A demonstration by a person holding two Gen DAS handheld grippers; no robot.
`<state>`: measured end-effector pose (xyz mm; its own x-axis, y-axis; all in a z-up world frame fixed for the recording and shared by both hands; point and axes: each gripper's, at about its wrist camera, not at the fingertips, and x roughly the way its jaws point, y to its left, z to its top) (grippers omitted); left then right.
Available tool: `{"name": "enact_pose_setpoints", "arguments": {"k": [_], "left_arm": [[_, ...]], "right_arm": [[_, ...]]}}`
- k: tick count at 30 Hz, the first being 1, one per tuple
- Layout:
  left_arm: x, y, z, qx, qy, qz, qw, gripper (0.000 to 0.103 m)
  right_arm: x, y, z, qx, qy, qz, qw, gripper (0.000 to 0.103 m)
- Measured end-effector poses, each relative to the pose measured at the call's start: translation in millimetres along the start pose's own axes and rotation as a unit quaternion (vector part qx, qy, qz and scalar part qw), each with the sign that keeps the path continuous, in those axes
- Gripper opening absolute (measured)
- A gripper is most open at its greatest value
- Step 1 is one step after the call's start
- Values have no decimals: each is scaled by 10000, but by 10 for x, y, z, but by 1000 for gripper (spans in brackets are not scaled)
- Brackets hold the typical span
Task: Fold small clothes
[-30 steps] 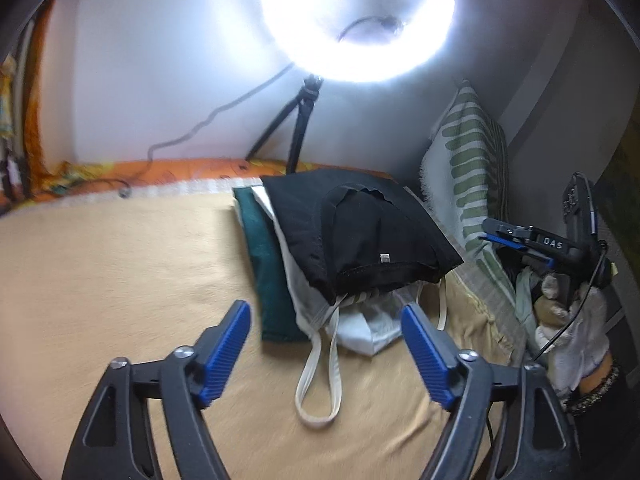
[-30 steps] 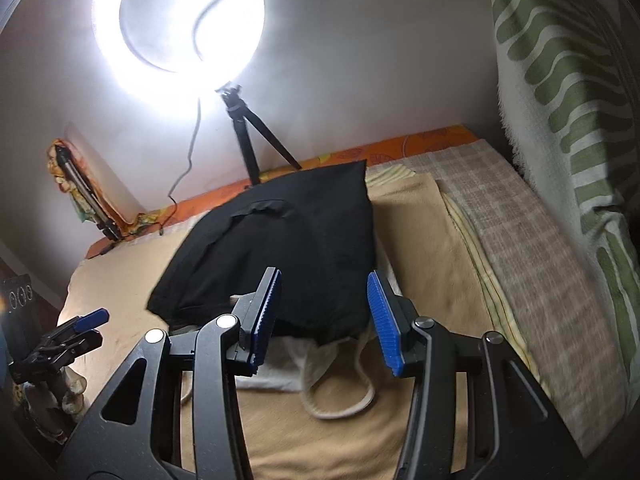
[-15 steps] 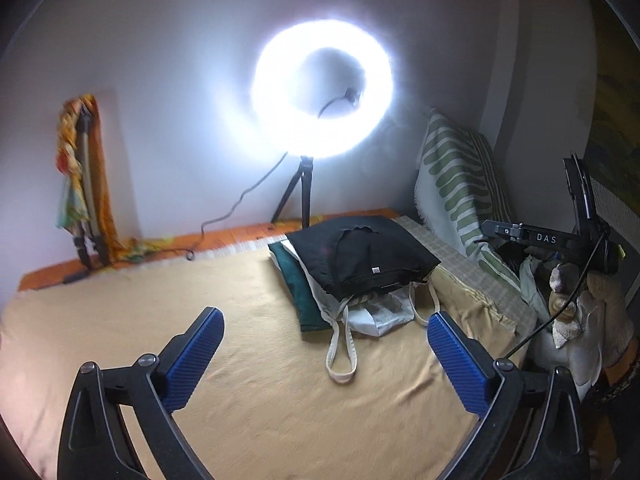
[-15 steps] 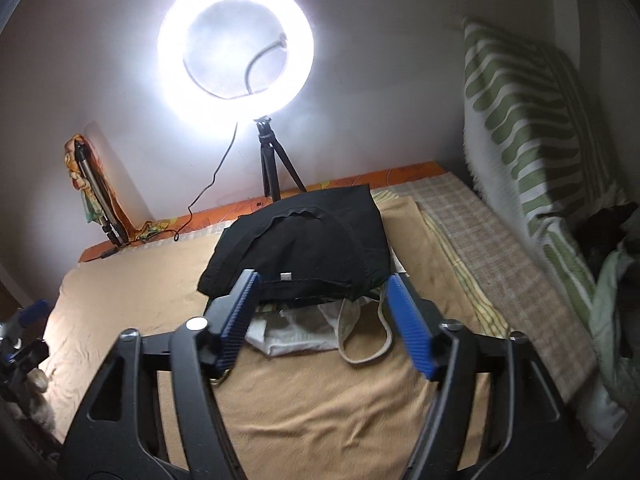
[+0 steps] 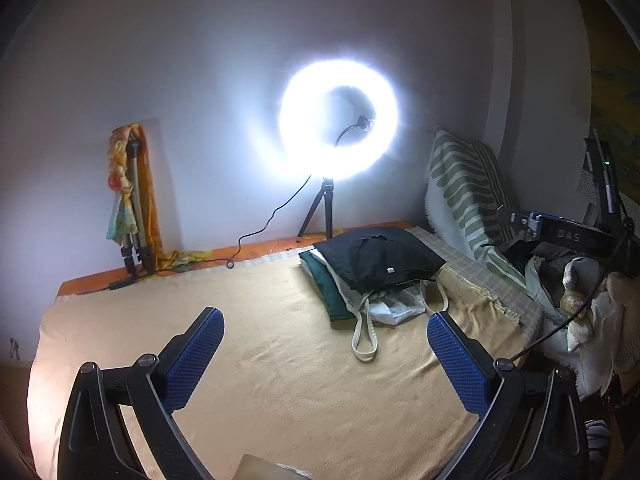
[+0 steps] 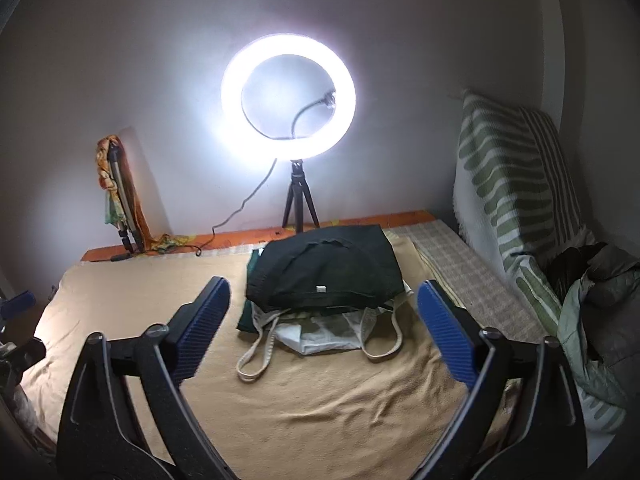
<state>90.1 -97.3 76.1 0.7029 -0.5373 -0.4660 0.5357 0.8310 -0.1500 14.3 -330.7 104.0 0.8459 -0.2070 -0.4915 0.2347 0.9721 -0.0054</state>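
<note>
Both claws, left claw (image 5: 326,350) & right claw (image 6: 324,322), just opened, empty, w/ folded black garment (image 6: 326,276) stacked ahead; next: fetch unfolded item.

A lit ring light (image 6: 288,96) on a tripod stands behind the bed (image 6: 320,400); a green-striped pillow (image 6: 516,184) leans against the wall.
</note>
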Motion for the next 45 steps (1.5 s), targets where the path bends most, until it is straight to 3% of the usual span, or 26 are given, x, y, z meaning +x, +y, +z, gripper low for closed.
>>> {"name": "enact_pose_setpoints", "arguments": {"k": [6,9,21,35,45], "left_arm": [[10,69,-164,-5,69,78,9999,103],[38,76,-242,87,108,285,9995,103],[157,55,-418,243,247,503,9981,103],[261,149,-491,227,330,914,9950,103],[270,155,-506,234,343,987,9942,103]], "right_arm": [[-14,219,-213,-23,-189,-106,9998,103],[33,309,-313,-52,-194,-93,9998,103],[336,473,-665,-123,21,-23,9999,103],[556,448,-800,-177,340,-113,9992,103],[571,431,-803,-109,375,-102,9992,103]]}}
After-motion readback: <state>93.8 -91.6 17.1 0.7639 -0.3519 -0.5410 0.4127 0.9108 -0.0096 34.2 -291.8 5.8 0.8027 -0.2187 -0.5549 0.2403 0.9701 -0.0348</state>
